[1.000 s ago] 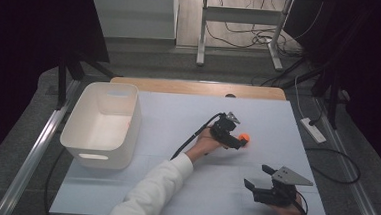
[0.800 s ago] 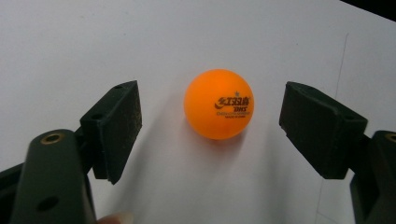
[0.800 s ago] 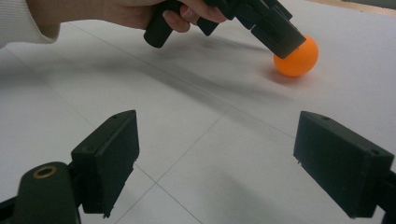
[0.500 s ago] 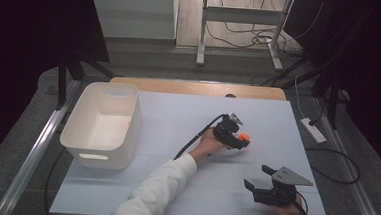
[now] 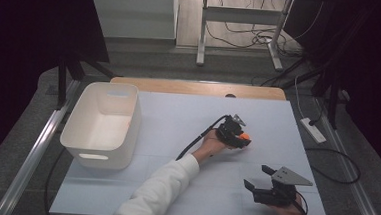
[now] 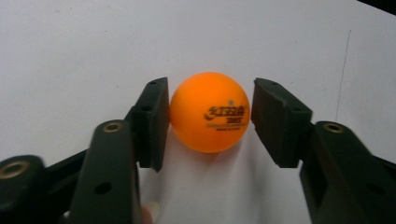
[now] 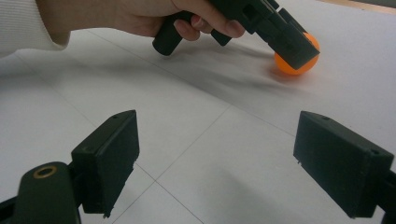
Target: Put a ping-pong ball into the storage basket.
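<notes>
I have the left gripper (image 6: 208, 116) clamped on the orange ball (image 6: 209, 112), low over the table (image 5: 178, 112), its jaws having just been closing; my right gripper (image 7: 219, 168) waits wide and empty; a smooth round ball could squirt out if I lift too quickly.

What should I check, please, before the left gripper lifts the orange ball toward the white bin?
1. Orange ball sits between the pads of the left gripper: ok; jaws have just been closing on it.
2. Ball centred on the pads: ok.
3. Ball off the table: not ok, it rests there.
4. Right gripper open and apart from the ball: ok.
5. White bin has room: ok, looks empty.
</notes>
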Motion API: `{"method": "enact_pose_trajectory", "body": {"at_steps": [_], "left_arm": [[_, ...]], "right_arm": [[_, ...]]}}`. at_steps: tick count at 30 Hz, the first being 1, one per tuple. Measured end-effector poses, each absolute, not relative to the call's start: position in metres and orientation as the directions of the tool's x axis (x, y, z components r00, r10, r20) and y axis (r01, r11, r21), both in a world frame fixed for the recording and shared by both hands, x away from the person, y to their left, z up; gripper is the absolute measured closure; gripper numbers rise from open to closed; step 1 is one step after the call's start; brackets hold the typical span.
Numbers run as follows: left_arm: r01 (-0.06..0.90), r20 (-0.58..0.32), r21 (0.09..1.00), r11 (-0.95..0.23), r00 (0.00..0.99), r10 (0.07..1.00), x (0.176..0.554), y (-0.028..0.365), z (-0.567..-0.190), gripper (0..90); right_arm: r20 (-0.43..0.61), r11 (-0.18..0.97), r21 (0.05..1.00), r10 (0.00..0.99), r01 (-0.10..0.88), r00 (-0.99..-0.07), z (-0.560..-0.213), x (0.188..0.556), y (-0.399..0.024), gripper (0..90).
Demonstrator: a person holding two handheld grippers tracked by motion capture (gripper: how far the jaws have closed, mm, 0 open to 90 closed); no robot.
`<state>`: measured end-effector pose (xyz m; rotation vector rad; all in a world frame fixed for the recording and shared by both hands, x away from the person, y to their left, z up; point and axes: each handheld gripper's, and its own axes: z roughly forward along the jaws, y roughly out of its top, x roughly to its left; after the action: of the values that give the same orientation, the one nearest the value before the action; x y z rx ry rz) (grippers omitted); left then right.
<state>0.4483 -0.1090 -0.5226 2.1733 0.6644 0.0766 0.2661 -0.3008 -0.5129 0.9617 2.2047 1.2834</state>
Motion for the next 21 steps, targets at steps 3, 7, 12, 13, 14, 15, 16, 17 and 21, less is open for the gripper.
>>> {"method": "enact_pose_trajectory", "body": {"at_steps": [3, 7, 12, 13, 14, 15, 16, 17, 21], "left_arm": [[0.437, -0.173, 0.743, -0.506, 0.856, 0.487, 0.448, -0.109, -0.522, 50.5], [0.449, -0.179, 0.742, -0.497, 0.848, 0.499, 0.448, -0.108, -0.52, 50.8], [0.443, -0.18, 0.754, -0.485, 0.849, 0.496, 0.447, -0.106, -0.513, 50.8], [0.44, -0.176, 0.757, -0.484, 0.849, 0.498, 0.446, -0.105, -0.51, 50.8], [0.439, -0.176, 0.758, -0.483, 0.85, 0.496, 0.445, -0.104, -0.509, 50.8], [0.435, -0.172, 0.757, -0.487, 0.852, 0.494, 0.445, -0.103, -0.507, 50.9], [0.434, -0.172, 0.758, -0.487, 0.852, 0.494, 0.445, -0.102, -0.506, 50.9], [0.435, -0.173, 0.76, -0.483, 0.852, 0.495, 0.444, -0.101, -0.505, 50.9], [0.426, -0.168, 0.768, -0.478, 0.855, 0.491, 0.44, -0.095, -0.497, 50.8]], "right_arm": [[-0.008, 0.337, 0.872, 0.736, 0.356, -0.677, -0.513, 0.266, -0.301, 14.5], [-0.008, 0.337, 0.872, 0.737, 0.356, -0.676, -0.513, 0.266, -0.301, 14.5], [-0.008, 0.337, 0.871, 0.737, 0.357, -0.676, -0.513, 0.266, -0.302, 14.5], [-0.008, 0.336, 0.872, 0.737, 0.357, -0.676, -0.513, 0.266, -0.302, 14.5], [-0.008, 0.337, 0.871, 0.737, 0.356, -0.676, -0.513, 0.266, -0.302, 14.5], [-0.009, 0.337, 0.871, 0.737, 0.356, -0.676, -0.513, 0.266, -0.302, 14.5], [-0.009, 0.338, 0.871, 0.737, 0.356, -0.676, -0.513, 0.266, -0.302, 14.5], [-0.009, 0.337, 0.872, 0.737, 0.356, -0.676, -0.513, 0.266, -0.302, 14.5], [-0.011, 0.339, 0.87, 0.74, 0.358, -0.673, -0.513, 0.266, -0.302, 14.5]]}}
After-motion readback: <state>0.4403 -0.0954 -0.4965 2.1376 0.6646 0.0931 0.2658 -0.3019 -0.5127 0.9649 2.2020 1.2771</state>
